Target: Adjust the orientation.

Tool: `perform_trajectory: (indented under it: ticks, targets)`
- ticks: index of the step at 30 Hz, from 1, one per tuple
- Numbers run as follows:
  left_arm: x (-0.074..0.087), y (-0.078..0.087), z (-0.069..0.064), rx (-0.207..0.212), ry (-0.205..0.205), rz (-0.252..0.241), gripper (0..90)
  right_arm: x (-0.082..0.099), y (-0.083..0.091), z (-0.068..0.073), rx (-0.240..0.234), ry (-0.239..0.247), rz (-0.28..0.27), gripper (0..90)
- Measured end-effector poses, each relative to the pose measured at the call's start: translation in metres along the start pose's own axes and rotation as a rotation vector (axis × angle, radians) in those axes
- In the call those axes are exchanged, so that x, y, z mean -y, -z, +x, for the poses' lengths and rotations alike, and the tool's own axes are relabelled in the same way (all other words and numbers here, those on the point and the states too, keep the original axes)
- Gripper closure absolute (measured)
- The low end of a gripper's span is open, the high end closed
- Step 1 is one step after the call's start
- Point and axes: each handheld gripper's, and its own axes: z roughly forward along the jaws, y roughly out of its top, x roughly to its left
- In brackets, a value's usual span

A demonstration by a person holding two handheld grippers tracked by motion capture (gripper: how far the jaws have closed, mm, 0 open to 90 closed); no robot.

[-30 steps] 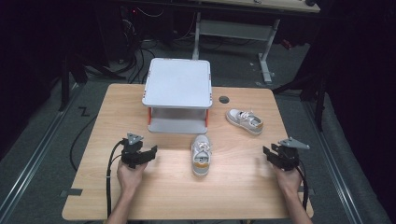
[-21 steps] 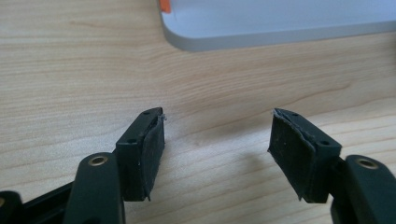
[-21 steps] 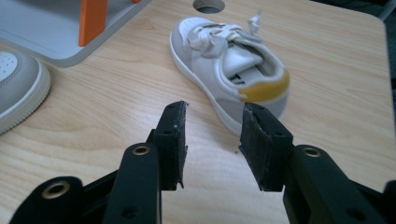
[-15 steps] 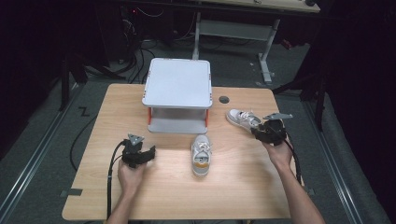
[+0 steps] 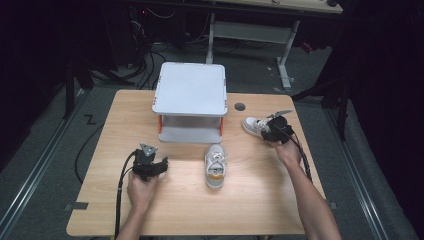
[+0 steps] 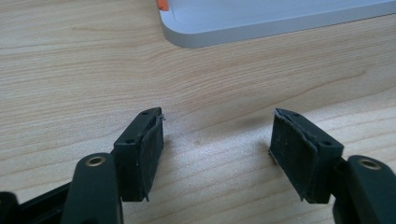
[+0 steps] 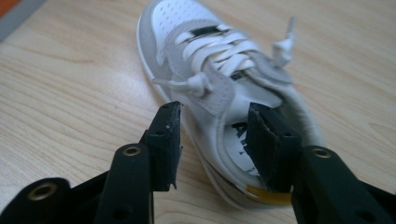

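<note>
In the high view the right hand-held gripper (image 5: pixel 270 129) covers the heel end of the far sneaker (image 5: pixel 253 125), so only the toe half shows there, at about 2 o'clock from the bench's (image 5: pixel 100 200) middle. In the right gripper view the same sneaker (image 7: pixel 219 84) has its heel cut off behind the jaws, and the print on its insole is too blurred to read. The right hand-held gripper (image 7: pixel 212 140) has just been opening: one jaw stands outside the shoe's side wall, the other over the shoe's opening, with that wall between them and the pads not pressing on it. The sneaker lies flat on its sole, white with grey panels, white laces tied in a loose bow and a yellow patch at the heel.

A second sneaker (image 5: pixel 216 166) of the same kind lies near the bench's middle, toe toward 12 o'clock, just in front of the white two-level stand (image 5: pixel 190 90) with orange posts. A small dark round hole (image 5: pixel 240 106) sits in the bench top at 3 o'clock from the stand.

The left hand-held gripper (image 5: pixel 159 166) rests at about 8 o'clock on the bench, well apart from both shoes. In the left gripper view its jaws (image 6: pixel 217 149) stand wide with bare wood between them and the stand's lower shelf (image 6: pixel 280 21) beyond, at 12 o'clock.
</note>
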Motion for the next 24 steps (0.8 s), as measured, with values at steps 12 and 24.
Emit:
perform_trajectory:
  ticks: [12, 24]
  targets:
    - [0.0, 0.0, 0.0, 0.0, 0.001, 0.0, 34.8, 0.003, 0.001, 0.005, -0.089, 0.053, -0.003, 84.5]
    - [0.0, 0.0, 0.0, 0.001, 0.002, 0.001, 34.7, 0.003, 0.018, 0.001, -0.117, -0.057, -0.047, 85.5]
